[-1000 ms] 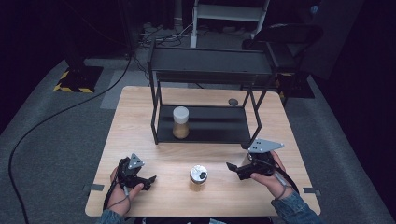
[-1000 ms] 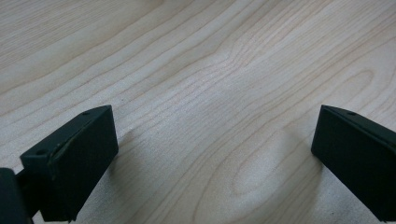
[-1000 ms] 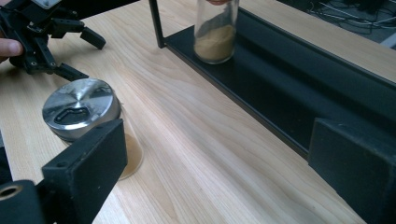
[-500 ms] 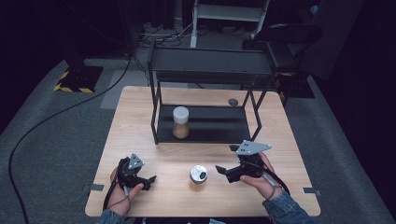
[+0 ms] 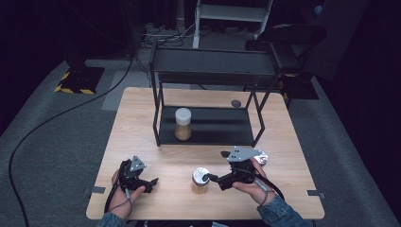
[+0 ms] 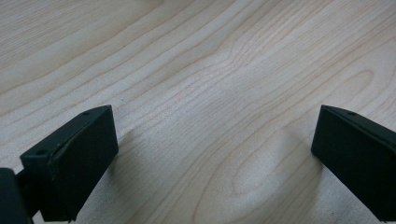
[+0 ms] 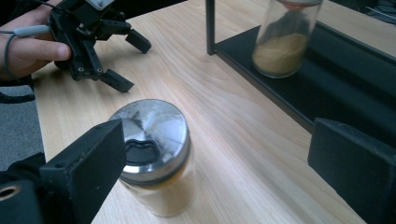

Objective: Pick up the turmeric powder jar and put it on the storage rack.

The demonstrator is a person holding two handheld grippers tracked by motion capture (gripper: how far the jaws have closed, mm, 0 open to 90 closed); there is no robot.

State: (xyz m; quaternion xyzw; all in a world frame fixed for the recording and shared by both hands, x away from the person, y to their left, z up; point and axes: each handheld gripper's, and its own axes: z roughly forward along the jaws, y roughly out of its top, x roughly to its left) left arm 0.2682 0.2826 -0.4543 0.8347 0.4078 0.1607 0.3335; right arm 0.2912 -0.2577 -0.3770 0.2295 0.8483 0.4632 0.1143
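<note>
While the left gripper (image 5: 152,181) sits in one spot at about 7 o'clock on the table (image 5: 142,109), the right gripper (image 5: 211,178) has slid in from the 4 o'clock side toward the middle, and now it is right next to the small jar (image 5: 200,178). That jar has a shiny metal lid and stands upright on the wood at about 6 o'clock, near the front edge. In the right gripper view the jar (image 7: 152,156) stands between the two black jaws. The jaws are wide apart. One jaw is very close to the lid, and I cannot tell if it touches; the other is well away, so nothing is held yet. The left gripper's jaws are wide apart too, with just bare wood (image 6: 210,93) between them, and it also shows farther off in the right gripper view (image 7: 121,63). A black rack (image 5: 208,66) stands at 12 o'clock on the table, and a second jar (image 5: 183,124) with a white lid stands on its low shelf, toward the left side. Since the right gripper has come up to the small jar, I think the grab is the next thing: the jaws need to go around the jar a bit more and then squeeze. If they push from one side only, the jar could tip over.
</note>
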